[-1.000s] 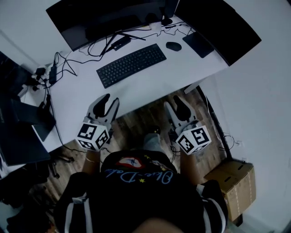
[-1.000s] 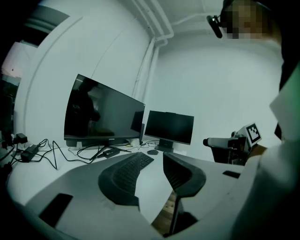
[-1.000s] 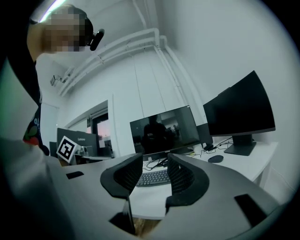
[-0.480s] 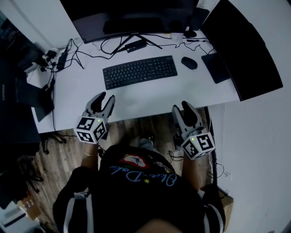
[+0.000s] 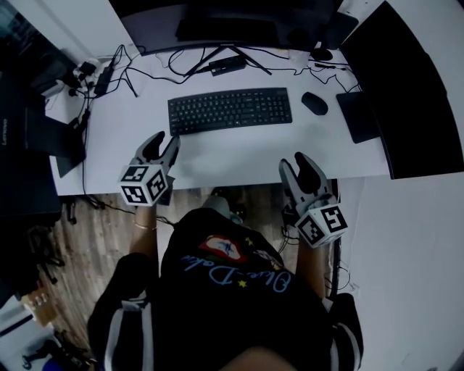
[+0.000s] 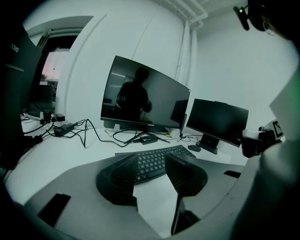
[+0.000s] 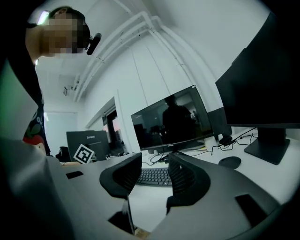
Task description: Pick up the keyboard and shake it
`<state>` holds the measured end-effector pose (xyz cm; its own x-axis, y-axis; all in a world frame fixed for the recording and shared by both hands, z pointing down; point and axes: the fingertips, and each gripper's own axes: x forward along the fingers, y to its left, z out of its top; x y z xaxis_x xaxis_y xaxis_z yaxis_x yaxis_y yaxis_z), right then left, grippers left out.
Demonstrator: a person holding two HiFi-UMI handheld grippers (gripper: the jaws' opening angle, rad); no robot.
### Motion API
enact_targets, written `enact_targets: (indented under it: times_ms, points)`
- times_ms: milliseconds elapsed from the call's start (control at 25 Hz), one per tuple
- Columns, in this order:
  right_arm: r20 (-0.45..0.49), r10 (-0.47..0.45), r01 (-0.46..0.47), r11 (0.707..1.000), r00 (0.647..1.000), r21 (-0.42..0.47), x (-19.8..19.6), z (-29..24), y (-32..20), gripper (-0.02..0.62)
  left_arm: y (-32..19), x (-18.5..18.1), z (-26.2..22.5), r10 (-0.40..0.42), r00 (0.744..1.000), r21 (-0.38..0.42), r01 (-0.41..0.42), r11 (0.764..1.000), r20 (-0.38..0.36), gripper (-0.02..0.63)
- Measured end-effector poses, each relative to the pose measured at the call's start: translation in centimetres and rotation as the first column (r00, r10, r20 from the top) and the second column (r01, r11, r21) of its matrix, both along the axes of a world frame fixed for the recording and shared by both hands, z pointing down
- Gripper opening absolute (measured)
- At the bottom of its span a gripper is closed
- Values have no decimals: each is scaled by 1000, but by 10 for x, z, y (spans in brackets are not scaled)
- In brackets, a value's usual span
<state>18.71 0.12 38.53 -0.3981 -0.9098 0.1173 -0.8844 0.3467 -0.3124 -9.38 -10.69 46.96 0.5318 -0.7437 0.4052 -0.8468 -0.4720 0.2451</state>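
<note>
Saw keyboard (image 5: pixel 230 110) lying flat on white desk (image 5: pixel 239 156), long side parallel to near edge, nothing lifting it

Found mouse (image 5: pixel 314 103) at 3 o'clock of keyboard, dark pad (image 5: pixel 360 116) further out at 3, both apart from it

Noted big monitor (image 5: pixel 225 22) at 12 o'clock of keyboard, second monitor (image 5: pixel 420 94) at 3 o'clock past the pad, tangle of cables (image 5: pixel 127 69) at 10 o'clock

Left gripper (image 5: pixel 164 143): sat over desk's near-left part, keyboard at 1 o'clock from its tips, just beside the near left corner, no contact visible. Jaws released, had just been widening, nothing clamped. Through the gap in left gripper view showed only keyboard keys and bare desk

Right gripper (image 5: pixel 296 162): hung at desk's near edge, keyboard at 11 o'clock from it, clearly apart. Jaws released too, gap empty. Showed keyboard and monitor beyond in right gripper view

Marker cubes (image 5: pixel 145 186) rode behind each set of jaws, toward 6 o'clock, off the desk over wood floor (image 5: pixel 94 246)

Keyboard untouched by either gripper, not yet picked up
</note>
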Motion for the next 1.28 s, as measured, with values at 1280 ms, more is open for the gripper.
enact_targets:
  times_ms: [1280]
  points:
    - [-113,63,-75,992,992,-102,-2,-1,-86,164,-140,-22,136,42,999,-387,-51,921,-32,227]
